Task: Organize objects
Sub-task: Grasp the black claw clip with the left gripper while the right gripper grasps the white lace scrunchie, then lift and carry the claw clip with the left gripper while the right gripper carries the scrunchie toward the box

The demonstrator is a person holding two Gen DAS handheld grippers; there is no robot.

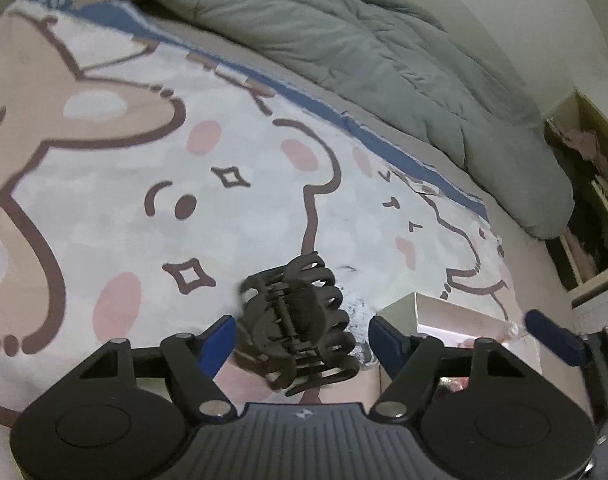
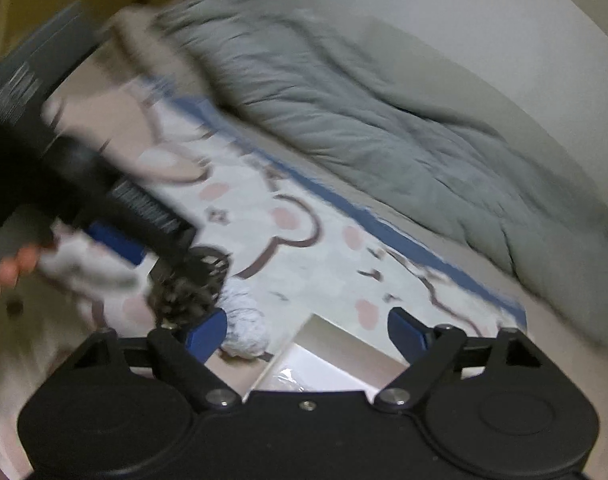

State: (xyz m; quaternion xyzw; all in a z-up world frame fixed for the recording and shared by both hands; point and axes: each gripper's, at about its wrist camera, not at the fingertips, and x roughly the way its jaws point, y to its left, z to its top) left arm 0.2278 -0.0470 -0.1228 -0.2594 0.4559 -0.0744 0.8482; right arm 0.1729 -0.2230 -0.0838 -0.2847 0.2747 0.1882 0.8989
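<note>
left hand-held gripper (image 1: 302, 336): jaws spread wide, brown hair claw clip (image 1: 298, 322) between them, contact unclear | right hand-held gripper (image 2: 307, 332): wide open, empty, above white box (image 2: 323, 364) | clip over cartoon bedsheet (image 1: 124, 208) | grey duvet (image 1: 343, 40) behind

Bed (image 1: 443, 168) with cartoon-print blanket (image 1: 152, 168), grey quilt (image 1: 343, 40), white box (image 1: 423, 312).

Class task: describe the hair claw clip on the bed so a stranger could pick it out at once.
Start at the cartoon bear blanket spread beside the grey duvet. Near its front edge, between the left gripper fingers, sits the dark brown hair claw clip. Its curved interlocking teeth set it apart from the fluffy pale scrunchie behind it.
</note>
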